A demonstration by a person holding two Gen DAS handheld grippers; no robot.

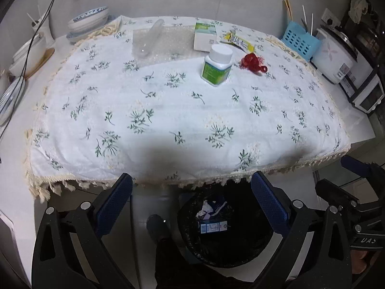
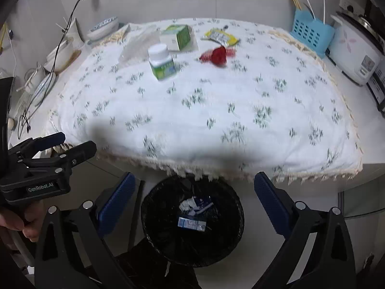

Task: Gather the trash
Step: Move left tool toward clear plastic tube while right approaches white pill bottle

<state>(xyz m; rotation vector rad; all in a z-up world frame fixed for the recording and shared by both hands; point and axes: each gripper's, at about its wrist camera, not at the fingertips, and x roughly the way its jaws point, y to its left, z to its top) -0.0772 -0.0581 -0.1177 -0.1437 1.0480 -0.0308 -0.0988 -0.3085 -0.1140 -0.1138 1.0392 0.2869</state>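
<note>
Trash in black bin (image 2: 192,219) blurred, bin rim under tablecloth fringe (image 2: 192,172).

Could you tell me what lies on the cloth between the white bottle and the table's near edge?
Nothing: from the bottle to the fringed edge, only bare flowered cloth, in both wrist views.

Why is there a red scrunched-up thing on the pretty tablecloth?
The red crumpled wrapper looks like litter, lying loose beside the upright white-capped bottle with a torn yellow packet behind it. They haven't gone into the black bin yet.
</note>
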